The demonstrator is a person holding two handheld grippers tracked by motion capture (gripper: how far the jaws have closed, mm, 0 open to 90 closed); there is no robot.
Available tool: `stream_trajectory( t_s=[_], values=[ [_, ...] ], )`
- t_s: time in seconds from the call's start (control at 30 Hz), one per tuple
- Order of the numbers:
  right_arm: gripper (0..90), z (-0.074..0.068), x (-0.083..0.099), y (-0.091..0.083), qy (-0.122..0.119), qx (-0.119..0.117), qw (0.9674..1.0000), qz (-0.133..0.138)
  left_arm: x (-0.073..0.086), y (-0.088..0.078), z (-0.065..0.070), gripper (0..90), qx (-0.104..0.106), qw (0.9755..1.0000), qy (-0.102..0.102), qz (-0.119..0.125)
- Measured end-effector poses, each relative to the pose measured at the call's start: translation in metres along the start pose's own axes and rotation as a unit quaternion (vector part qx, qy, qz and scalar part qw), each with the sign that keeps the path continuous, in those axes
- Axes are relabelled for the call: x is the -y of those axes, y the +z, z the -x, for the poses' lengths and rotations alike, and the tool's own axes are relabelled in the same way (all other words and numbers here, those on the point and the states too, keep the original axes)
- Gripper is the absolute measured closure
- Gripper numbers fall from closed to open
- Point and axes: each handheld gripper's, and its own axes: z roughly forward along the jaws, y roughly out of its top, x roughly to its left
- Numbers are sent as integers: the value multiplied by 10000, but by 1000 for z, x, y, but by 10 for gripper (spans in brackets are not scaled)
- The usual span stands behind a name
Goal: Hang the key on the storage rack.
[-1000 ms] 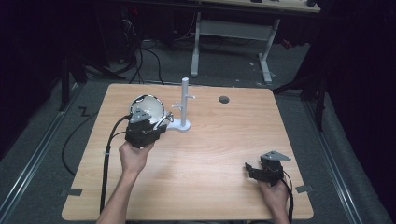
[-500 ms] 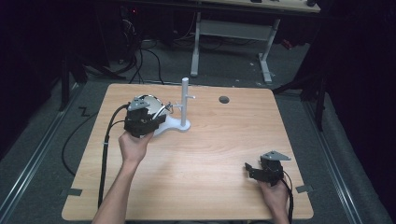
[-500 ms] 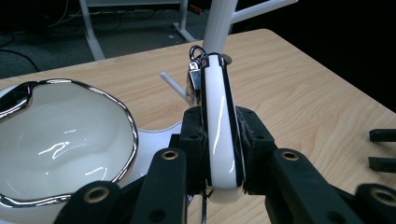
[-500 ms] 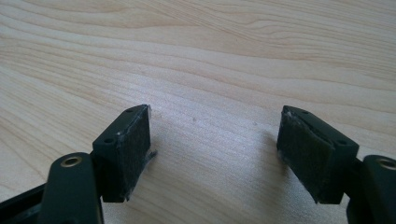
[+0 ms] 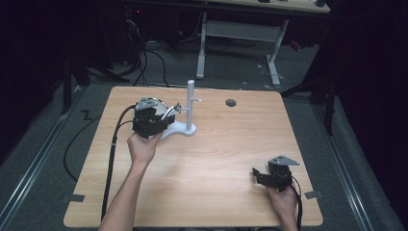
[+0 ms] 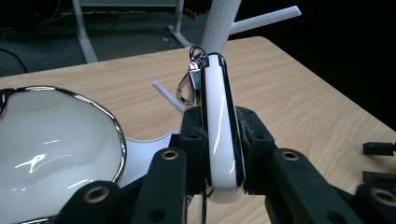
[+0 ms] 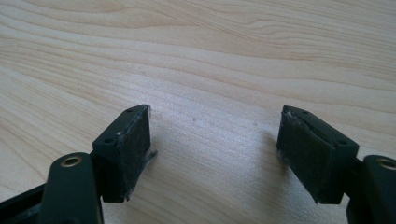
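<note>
between the jaws, an unlabelled white fob (image 6: 219, 126)

Light wood-grain table (image 5: 207, 163), rectangular, centre of the high view. White stand (image 5: 189, 111) with an upright post and thin side pegs sits upper left of centre, its flat base on the wood. Shallow white dish (image 6: 51, 144) with a chrome rim just beside that base, at left of the left gripper view. Dark round hole (image 5: 231, 102) near the upper edge.
</note>
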Motion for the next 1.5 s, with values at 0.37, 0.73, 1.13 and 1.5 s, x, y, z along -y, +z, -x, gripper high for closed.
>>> stream_trajectory(
  t_s=[0.37,0.73,1.13,1.5],
  values=[
    [258,0,0,0,-7,-1,10000,0,3,13,13,745,-2,9997,206,-90],
    [259,0,0,0,-1,-1,10000,0,11,21,16,744,-24,9997,230,-126],
    [259,0,0,0,-14,0,10000,2,21,30,18,737,-81,9994,282,-179],
    [259,0,0,0,-6,-4,10000,-1,27,40,21,727,-148,9991,319,-247]
  ],
)
